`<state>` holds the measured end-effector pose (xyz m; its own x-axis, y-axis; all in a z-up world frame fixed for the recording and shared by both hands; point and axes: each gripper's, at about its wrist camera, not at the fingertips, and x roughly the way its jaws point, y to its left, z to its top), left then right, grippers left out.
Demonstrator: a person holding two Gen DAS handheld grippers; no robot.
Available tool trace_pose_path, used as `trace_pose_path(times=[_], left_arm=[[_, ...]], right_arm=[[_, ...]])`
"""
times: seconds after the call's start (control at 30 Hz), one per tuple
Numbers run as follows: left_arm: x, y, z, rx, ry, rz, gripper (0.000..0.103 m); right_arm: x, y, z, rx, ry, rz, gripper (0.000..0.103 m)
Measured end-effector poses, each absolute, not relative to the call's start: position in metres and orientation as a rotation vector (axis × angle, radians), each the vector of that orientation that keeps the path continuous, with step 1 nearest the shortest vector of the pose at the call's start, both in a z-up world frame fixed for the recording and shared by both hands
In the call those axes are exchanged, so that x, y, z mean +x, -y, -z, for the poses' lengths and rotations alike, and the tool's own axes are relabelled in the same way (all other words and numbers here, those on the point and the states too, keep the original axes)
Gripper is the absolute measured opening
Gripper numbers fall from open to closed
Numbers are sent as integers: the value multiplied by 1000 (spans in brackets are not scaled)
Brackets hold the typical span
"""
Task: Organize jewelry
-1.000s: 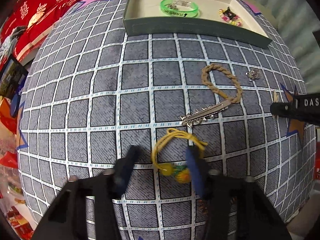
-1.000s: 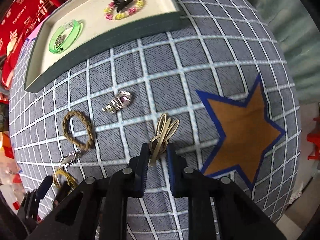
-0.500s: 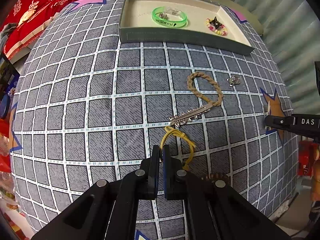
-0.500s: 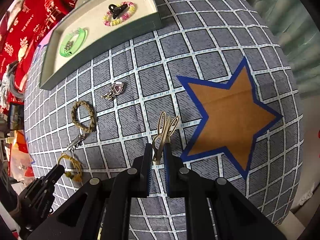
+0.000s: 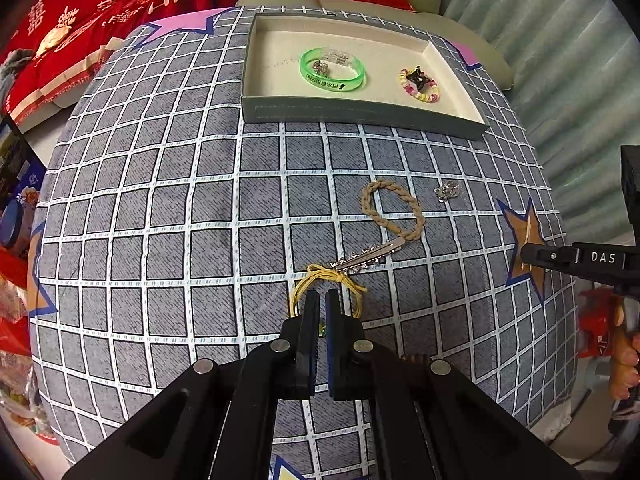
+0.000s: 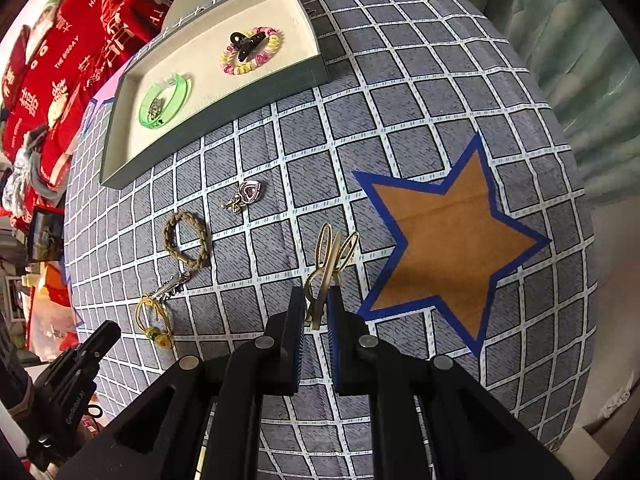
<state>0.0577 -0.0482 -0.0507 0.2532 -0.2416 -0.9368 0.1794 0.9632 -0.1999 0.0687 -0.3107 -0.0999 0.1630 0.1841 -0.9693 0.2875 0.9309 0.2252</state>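
where the grid-patterned cloth (image 5: 160, 208) covers the round table, a shallow green tray (image 5: 360, 114) is seen near its far edge, with a green bangle (image 5: 333, 70) and a pink and yellow bead bracelet (image 5: 419, 86) lying apart inside it. an orange star (image 6: 452, 244) is printed toward the right edge of the cloth. the left gripper (image 5: 321, 306) is held over the near part of the cloth with its fingers pressed almost together, and the yellow cord bracelet (image 5: 326, 286) is pinched between them, its loop spreading out beyond both tips. the right gripper (image 6: 316, 304) is pressed nearly closed on a gold hair clip (image 6: 330, 258), which sticks out forward past the fingertips, just left of the star. between the tray and the grippers, a braided tan bracelet (image 5: 394, 210) is laid on the cloth, with a silver barrette (image 5: 370, 258) touching its near side. a small heart charm (image 6: 246, 194) is set apart, nearer the tray.
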Motion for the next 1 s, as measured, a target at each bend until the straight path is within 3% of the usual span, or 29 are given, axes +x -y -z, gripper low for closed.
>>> trace_pose_path(times=[0.2, 0.23, 0.3, 0.33, 0.37, 0.77, 0.87, 0.9, 1.0], left_arm=[[58, 54, 57, 8, -1297, 227, 13], [59, 54, 59, 4, -1310, 221, 18], [59, 52, 63, -3, -1331, 202, 63], [58, 50, 62, -6, -1322, 185, 101], [55, 48, 59, -6, -1299, 156, 103], [69, 35, 100, -67, -1413, 108, 98], [72, 39, 107, -67, -1424, 111, 81], [73, 41, 108, -47, -1415, 103, 80], [73, 53, 109, 34, -1382, 110, 52]], right_arm=[[71, 307, 104, 411, -1422, 74, 11], [71, 307, 103, 415, -1422, 73, 11], [71, 305, 104, 419, -1421, 70, 11], [71, 304, 104, 421, -1420, 68, 11], [71, 303, 104, 422, -1419, 66, 11], [69, 300, 102, 422, -1418, 54, 11], [68, 299, 103, 423, -1420, 53, 11], [68, 299, 103, 422, -1420, 52, 11], [67, 299, 103, 422, -1420, 51, 11]])
